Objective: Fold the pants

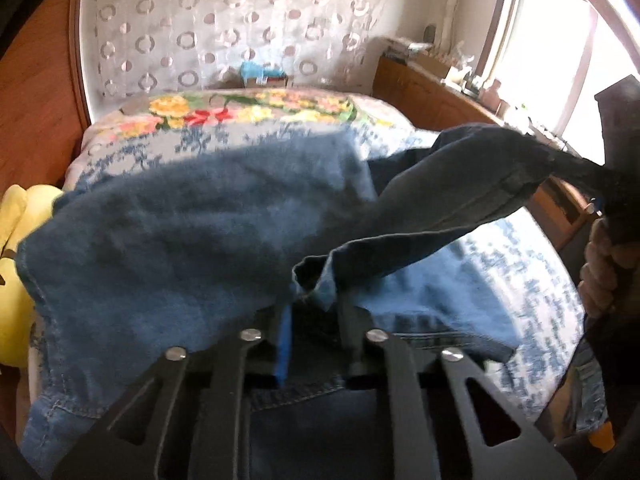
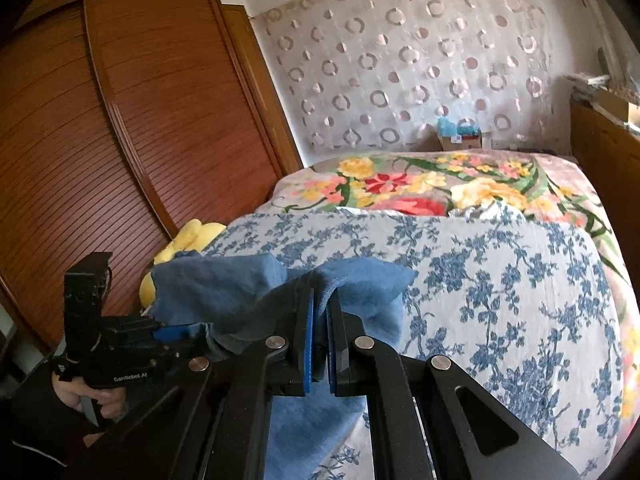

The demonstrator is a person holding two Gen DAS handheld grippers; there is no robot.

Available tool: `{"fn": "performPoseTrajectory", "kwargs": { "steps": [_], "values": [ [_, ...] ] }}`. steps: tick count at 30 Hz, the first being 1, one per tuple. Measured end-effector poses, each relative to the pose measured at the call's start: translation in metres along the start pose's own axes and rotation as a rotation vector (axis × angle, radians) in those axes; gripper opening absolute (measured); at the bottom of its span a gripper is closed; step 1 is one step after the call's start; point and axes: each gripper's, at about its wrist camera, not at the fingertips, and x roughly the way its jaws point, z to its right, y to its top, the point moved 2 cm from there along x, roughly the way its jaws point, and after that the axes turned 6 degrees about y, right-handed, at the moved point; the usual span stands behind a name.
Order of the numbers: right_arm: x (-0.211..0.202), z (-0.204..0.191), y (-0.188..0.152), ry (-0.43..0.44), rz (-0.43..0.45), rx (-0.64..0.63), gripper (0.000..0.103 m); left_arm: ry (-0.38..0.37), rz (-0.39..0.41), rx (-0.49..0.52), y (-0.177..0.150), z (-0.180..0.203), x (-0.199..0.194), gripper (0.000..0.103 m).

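Pants (image 1: pixel 168 232) mid-fold over bed (image 2: pixel 500 280). Left tongs (image 1: pixel 312 304) and right tongs (image 2: pixel 320 316) both pinching denim edge. Keep edge taut, hands level, lay down flat, imo.

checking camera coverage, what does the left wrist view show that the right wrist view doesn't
Only the left wrist view shows the bright window, the cluttered wooden counter beneath it, and the jeans' stitched seam.

Only the right wrist view shows the slatted wooden wardrobe and the left gripper from outside, pinching denim.

Both show the jeans, held by the left gripper and by the right gripper, plus the blue floral bedspread, the yellow plush toy and the circle-patterned curtain.
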Motion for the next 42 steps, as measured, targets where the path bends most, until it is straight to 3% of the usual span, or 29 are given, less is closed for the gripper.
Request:
{"fn": "performPoseTrajectory", "kwargs": {
  "steps": [13, 23, 31, 42],
  "values": [
    [-0.009, -0.035, 0.046, 0.032, 0.094, -0.179, 0.005, 0.010, 0.216, 0.000, 0.011, 0.000, -0.108, 0.013],
    [0.026, -0.075, 0.082, 0.131, 0.087, -0.300, 0.005, 0.058, 0.295, -0.045, -0.005, -0.025, -0.163, 0.010],
    [0.113, -0.089, 0.098, 0.197, -0.070, -0.356, 0.005, 0.130, 0.235, -0.127, -0.041, -0.064, -0.154, 0.010],
    [0.227, -0.108, 0.099, 0.209, -0.277, -0.390, 0.005, 0.146, 0.086, -0.217, -0.080, -0.104, -0.110, 0.010]
  ]
}}
